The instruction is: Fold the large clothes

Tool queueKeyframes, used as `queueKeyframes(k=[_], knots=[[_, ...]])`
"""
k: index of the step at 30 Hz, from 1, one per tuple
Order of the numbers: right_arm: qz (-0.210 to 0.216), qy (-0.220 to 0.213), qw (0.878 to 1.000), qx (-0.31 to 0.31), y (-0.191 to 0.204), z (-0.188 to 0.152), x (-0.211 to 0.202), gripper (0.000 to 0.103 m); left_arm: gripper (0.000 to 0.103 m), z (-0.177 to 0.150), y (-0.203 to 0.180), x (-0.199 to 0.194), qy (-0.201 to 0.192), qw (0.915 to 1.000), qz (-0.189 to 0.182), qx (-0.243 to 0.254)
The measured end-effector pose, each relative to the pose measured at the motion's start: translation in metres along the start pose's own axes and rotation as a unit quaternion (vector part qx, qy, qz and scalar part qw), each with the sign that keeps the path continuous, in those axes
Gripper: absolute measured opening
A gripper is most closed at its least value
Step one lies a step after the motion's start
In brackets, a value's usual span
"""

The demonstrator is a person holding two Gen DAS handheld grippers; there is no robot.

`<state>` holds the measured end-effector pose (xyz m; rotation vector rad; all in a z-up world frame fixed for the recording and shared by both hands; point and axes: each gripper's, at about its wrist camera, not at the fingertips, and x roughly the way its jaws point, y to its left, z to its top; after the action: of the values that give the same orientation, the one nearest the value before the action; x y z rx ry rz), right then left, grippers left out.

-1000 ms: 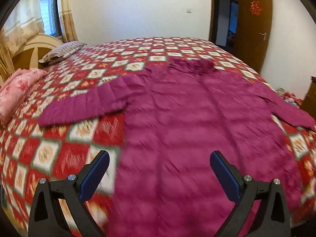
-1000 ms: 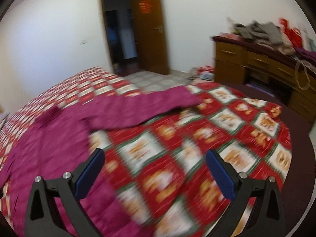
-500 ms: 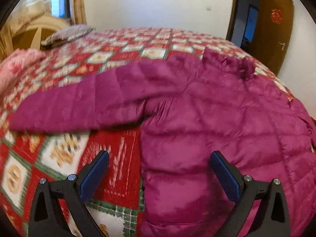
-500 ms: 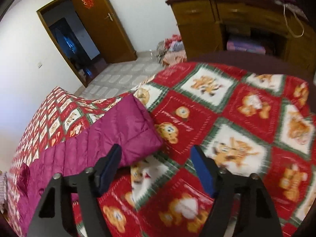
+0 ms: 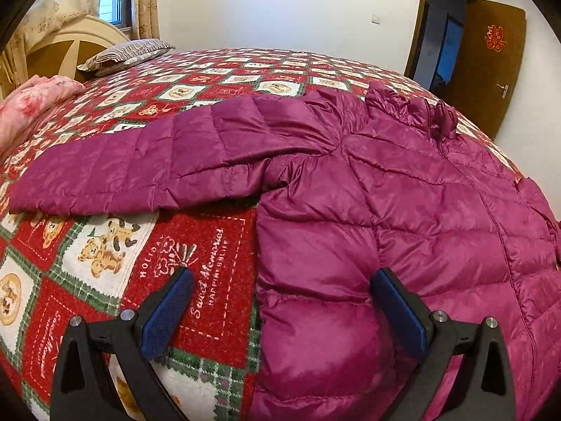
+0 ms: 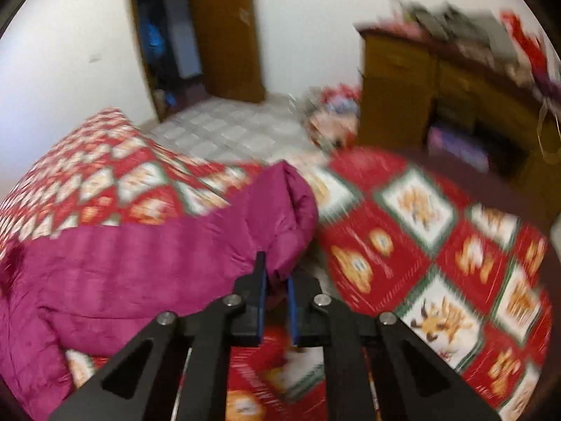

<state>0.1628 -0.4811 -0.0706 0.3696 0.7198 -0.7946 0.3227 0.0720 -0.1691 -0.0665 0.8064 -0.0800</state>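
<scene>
A magenta puffer jacket lies front up on the bed, its collar at the far end and one sleeve stretched out to the left. My left gripper hangs open low over the jacket's left side seam, one finger over the quilt, the other over the jacket body. In the blurred right wrist view the other sleeve runs to a raised cuff. My right gripper is closing on that cuff, with magenta cloth pinched between its narrow jaws.
A red and white patchwork quilt covers the bed. A striped pillow and a pink folded blanket lie at the head. A wooden dresser piled with clothes stands beyond the bed's corner, near a floor pile and the open door.
My left gripper dropped closer to the jacket's left side, then held still. My right gripper swung over to the far sleeve's cuff and its jaws went from wide open to nearly together on it.
</scene>
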Motion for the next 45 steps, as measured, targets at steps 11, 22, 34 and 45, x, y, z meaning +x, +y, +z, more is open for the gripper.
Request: queueKeyframes(k=[11, 22, 34, 45], knots=[[0.187, -0.074, 0.96, -0.196, 0.196, -0.017, -0.112, 0.012, 0.102, 0.0, 0.0, 0.0, -0.008, 0.9999, -0.012, -0.008], [0.327, -0.006, 0.896, -0.299, 0.361, -0.116, -0.12, 0.012, 0.102, -0.002, 0.007, -0.002, -0.017, 0.9991, -0.032, -0.019], [0.376, 0.068, 0.867, -0.321, 0.409, -0.169, -0.095, 0.07, 0.102, -0.004, 0.01, -0.002, -0.025, 0.9983, -0.047, -0.025], [0.267, -0.036, 0.947, -0.172, 0.293, -0.072, -0.068, 0.042, 0.102, -0.002, 0.005, 0.001, -0.014, 0.9994, -0.028, -0.013]])
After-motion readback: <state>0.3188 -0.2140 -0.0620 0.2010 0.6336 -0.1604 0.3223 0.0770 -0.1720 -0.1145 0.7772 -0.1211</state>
